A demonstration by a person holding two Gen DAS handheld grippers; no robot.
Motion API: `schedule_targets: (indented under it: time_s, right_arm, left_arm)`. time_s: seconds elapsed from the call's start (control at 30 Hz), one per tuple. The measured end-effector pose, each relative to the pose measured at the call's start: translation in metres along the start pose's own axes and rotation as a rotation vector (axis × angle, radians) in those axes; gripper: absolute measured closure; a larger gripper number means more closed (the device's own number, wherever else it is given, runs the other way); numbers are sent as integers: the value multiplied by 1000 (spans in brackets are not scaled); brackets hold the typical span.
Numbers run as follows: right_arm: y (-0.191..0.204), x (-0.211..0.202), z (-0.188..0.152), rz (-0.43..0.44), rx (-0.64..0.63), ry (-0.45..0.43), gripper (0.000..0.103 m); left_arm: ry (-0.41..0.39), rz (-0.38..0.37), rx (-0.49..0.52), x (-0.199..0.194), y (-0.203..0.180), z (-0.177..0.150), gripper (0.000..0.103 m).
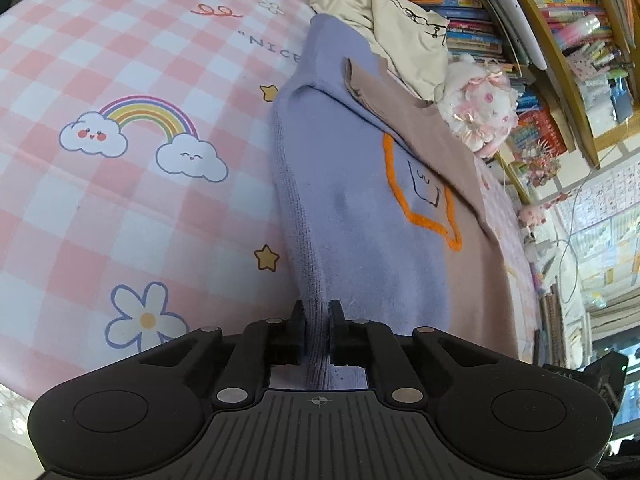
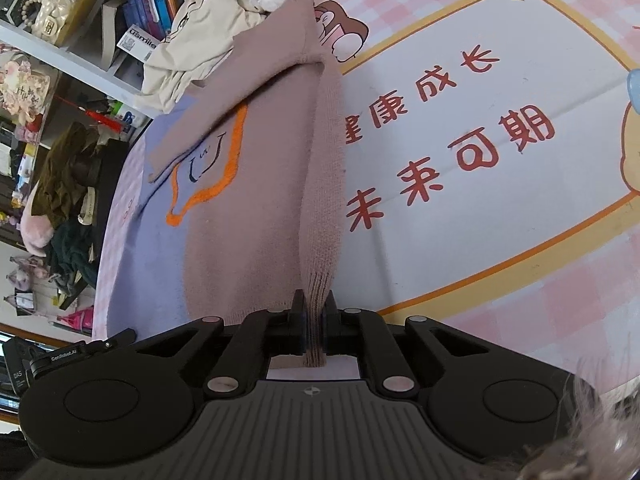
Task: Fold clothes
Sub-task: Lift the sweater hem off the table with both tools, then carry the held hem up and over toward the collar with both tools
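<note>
A: Two black two-finger grippers, each clamped on one end of the same soft knitted sweater, half lilac-blue and half dusty-pink with an orange outlined patch point(image 1: 360, 216).

B: Which end does the left gripper point(image 1: 318, 330) have?

A: The ribbed lilac-blue edge. The fabric is pinched upright between its fingers point(image 1: 297, 330), and the rest of the sweater spreads ahead of the fingertips across the pink-and-white checked bedsheet printed with rainbows and flowers point(image 1: 120, 60).

B: And the right gripper point(image 2: 314, 326)?

A: Closed on the ribbed pink cuff, which stands in a narrow fold between its fingers point(image 2: 297, 326). The pink half runs forward from there, the orange patch lying ahead and to the left of the fingertips.

B: What lies beyond the sweater?

A: A crumpled cream cotton garment point(image 1: 380, 16) past its far end, touching it, and a fluffy white-and-pink plush toy point(image 1: 480, 108) just beside that.
</note>
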State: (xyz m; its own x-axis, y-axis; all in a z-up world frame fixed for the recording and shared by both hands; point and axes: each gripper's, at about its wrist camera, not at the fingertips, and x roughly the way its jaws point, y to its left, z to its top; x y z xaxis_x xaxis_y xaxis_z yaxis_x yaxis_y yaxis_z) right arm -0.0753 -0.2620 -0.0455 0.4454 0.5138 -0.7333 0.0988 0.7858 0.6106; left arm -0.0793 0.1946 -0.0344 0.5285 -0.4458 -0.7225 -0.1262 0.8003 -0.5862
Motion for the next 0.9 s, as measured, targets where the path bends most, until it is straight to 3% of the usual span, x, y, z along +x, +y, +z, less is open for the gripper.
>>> schedule_targets:
  time_s: [0.13,0.33,0.63,0.9]
  right_arm:
    - [2,0,0,-5,-10,0,96]
    - [5,0,0,-12,-35,-3,96]
    - [4,1,2,-15,-19,7,96]
    - [0,0,7,1,10,-3,94]
  left_arm:
    - [-20,13,64,-6,-12,-2,96]
    - [-12,8,10,-6,1,-4,96]
    - [12,-73,-135,-2,19,-5,91]
    - [-3,-67,-163,-1,20,-3,91]
